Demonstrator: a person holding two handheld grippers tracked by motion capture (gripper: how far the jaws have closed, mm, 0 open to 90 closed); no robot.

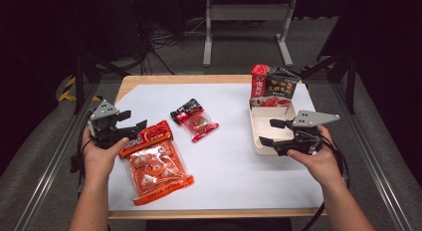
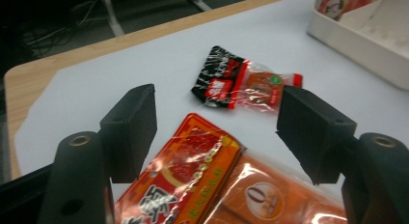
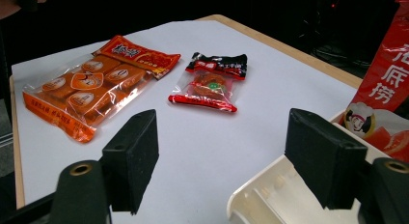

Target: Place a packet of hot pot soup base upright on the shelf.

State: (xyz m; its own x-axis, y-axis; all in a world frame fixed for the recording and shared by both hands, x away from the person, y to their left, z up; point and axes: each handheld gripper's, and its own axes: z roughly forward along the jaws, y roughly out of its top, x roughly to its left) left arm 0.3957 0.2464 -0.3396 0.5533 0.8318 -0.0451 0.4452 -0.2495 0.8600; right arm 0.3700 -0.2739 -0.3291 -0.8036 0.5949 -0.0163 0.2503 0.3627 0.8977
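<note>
A large orange snack bag (image 1: 154,164) (image 2: 212,185) (image 3: 91,84) lies flat at the left of the white sheet. My left gripper (image 1: 132,130) (image 2: 217,125) stands open over the bag's top end, jaws wide on either side of it, nothing between them. A small red and black packet (image 1: 194,119) (image 2: 241,81) (image 3: 212,81) lies near the middle. My right gripper (image 1: 271,132) (image 3: 222,159) is open above the front-left corner of the cream tray (image 1: 261,136) (image 3: 270,200), holding nothing. A red and black packet (image 1: 272,87) (image 3: 386,89) stands upright in the tray's far end.
The white sheet (image 1: 229,161) covers most of the wooden table (image 1: 134,80). Metal rails run along both sides of the table, and a grey frame stands on the floor beyond the far edge.
</note>
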